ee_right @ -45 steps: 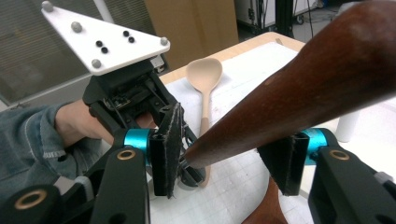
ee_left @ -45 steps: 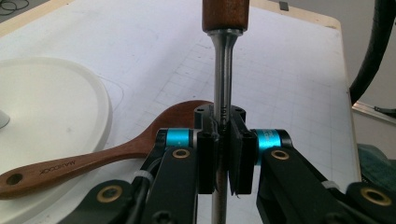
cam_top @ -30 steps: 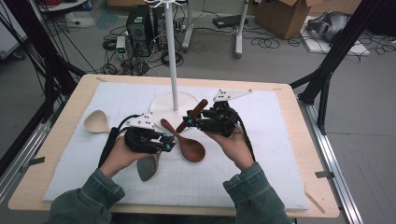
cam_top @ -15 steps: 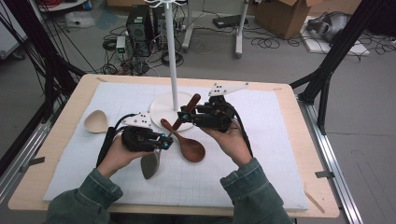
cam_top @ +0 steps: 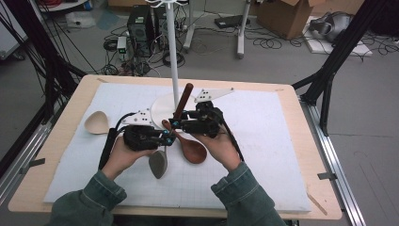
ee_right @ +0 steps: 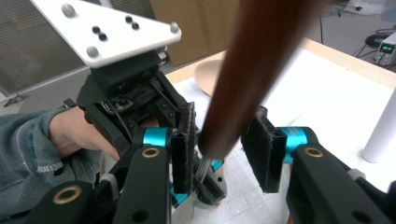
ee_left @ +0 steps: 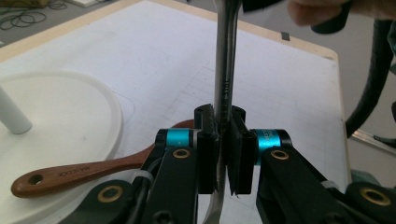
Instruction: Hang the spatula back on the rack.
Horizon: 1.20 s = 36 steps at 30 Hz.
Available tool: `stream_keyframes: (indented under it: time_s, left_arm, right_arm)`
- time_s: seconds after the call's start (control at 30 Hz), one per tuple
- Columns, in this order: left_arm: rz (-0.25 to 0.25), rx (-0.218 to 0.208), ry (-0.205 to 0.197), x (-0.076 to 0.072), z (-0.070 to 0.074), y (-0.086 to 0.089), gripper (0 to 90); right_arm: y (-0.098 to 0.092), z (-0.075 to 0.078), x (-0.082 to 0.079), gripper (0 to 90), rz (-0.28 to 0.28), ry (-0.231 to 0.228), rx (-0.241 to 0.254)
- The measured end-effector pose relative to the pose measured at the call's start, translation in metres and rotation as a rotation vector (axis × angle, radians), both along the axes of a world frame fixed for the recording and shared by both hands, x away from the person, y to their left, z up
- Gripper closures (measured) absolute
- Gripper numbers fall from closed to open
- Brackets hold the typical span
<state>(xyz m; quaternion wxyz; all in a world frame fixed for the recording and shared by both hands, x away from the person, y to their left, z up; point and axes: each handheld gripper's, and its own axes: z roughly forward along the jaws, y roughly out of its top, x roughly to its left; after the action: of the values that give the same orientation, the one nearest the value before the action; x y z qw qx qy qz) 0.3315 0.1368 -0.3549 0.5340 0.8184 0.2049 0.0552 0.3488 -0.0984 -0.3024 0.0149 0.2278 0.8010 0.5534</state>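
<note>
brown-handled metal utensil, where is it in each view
High view: the brown-handled utensil is at centre, its handle slanting up beside the pole and its grey head lower left of it.
Left gripper view: its metal shaft rises up the middle from the shut jaws.
Right gripper view: its brown handle comes down the centre between the jaws.
Shared landmark: the white stand.

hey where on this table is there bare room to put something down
The white mat lies bare right of the right hand-held gripper, out to the table's right edge, and along the near edge between the sleeves. It is crowded at the middle: wooden spoon, metal utensil, round stand base. The pale scoop takes the far left.
</note>
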Motion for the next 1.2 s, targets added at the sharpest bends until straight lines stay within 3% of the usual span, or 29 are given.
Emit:
stream_keyframes:
  time_s: [0.37, 0.47, 0.87, 1.03, 1.2]
  left_arm:
    - [0.023, -0.015, 0.003, 0.0, 0.001, 0.001, 83.1]
    - [0.016, -0.052, 0.0, -0.001, 0.004, 0.003, 79.7]
    - [0.0, -0.057, -0.001, -0.002, 0.007, 0.01, 67.8]
    - [-0.011, -0.056, -0.001, -0.002, 0.005, 0.007, 69.6]
    - [-0.012, -0.061, -0.001, -0.002, 0.005, 0.005, 78.0]
  right_arm:
    - [0.007, -0.002, 0.001, 72.1, -0.012, 0.01, 0.042]
    - [0.007, -0.002, 0.002, 72.9, 0.006, 0.011, 0.048]
    - [0.006, 0.007, 0.004, 73.6, 0.061, -0.005, 0.055]
    - [0.008, 0.009, 0.005, 73.6, 0.091, -0.007, 0.059]
    - [0.012, 0.008, 0.005, 73.6, 0.105, -0.014, 0.058]
